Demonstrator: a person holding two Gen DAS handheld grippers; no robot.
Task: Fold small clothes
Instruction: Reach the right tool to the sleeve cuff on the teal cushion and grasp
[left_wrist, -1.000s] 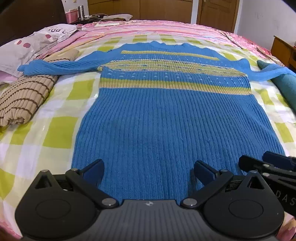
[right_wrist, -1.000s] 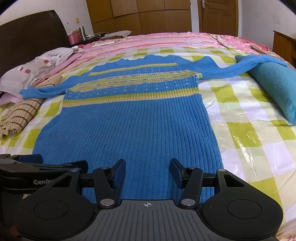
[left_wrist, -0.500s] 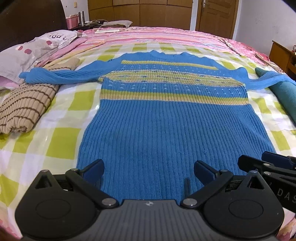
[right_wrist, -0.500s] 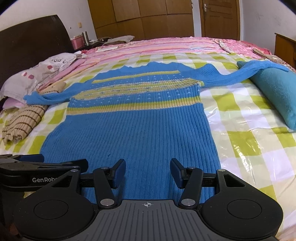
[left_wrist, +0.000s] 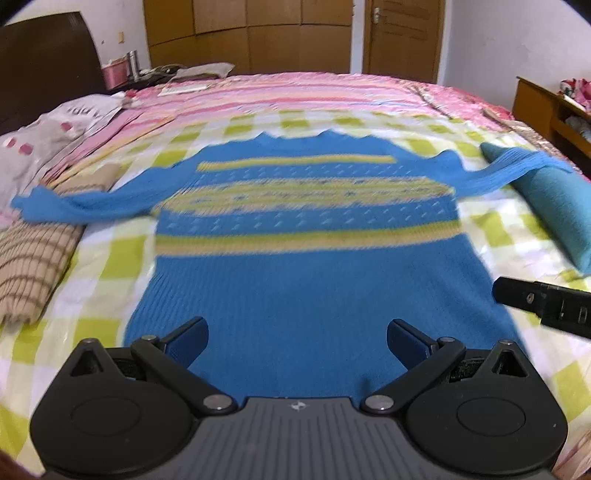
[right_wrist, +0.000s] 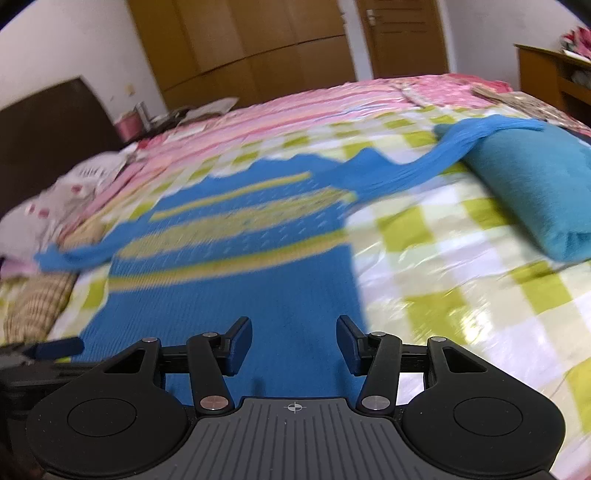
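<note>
We have the blue sweater (left_wrist: 314, 280) spread flat mid-bed, hem at the near edge, unfolded. The left gripper (left_wrist: 297, 343) is wide open and empty; the right gripper (right_wrist: 294, 345) is closing on nothing. Next, pinch a sleeve or side.

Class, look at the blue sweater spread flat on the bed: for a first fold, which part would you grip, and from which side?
Probably the hem corners of the blue sweater, approached from the near edge. It lies flat, hem nearest both grippers, sleeves spread far away. The left gripper is open; the right gripper is closing, gripping nothing.
</note>
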